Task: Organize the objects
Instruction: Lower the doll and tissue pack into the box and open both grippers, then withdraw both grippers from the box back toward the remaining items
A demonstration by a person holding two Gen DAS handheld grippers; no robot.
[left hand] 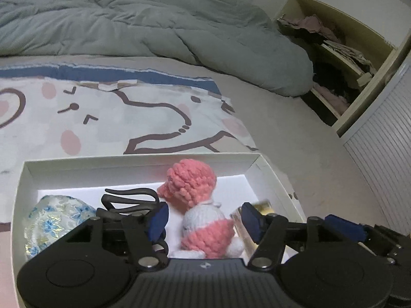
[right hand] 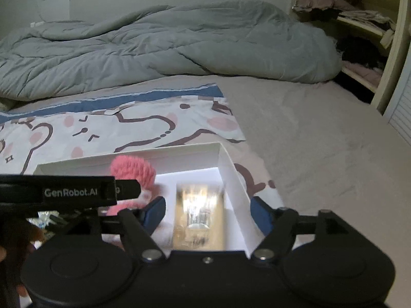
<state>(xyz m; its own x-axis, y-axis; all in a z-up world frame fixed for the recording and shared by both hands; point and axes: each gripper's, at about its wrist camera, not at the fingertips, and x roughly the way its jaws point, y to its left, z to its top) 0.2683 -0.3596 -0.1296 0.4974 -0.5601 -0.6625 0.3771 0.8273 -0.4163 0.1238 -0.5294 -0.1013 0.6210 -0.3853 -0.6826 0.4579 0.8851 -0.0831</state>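
Observation:
A white shallow box [left hand: 133,164] lies on the bed. In it are a pink and white knitted doll [left hand: 199,208], a black hair claw clip [left hand: 128,200], a floral pouch [left hand: 54,218] and a clear gold-tinted bottle [left hand: 262,205]. My left gripper [left hand: 205,220] is open, its blue pads either side of the doll, not touching it. In the right wrist view my right gripper [right hand: 208,213] is open above the blurred bottle [right hand: 199,213], at the box's right wall [right hand: 231,172]. The doll [right hand: 133,172] shows to its left, behind the left gripper's body [right hand: 69,192].
The box rests on a cartoon-print sheet [left hand: 102,118]. A grey duvet [left hand: 143,30] is bunched at the bed's far side. An open shelf unit [left hand: 341,51] with clothes stands at the far right. Bare mattress [right hand: 308,141] lies right of the box.

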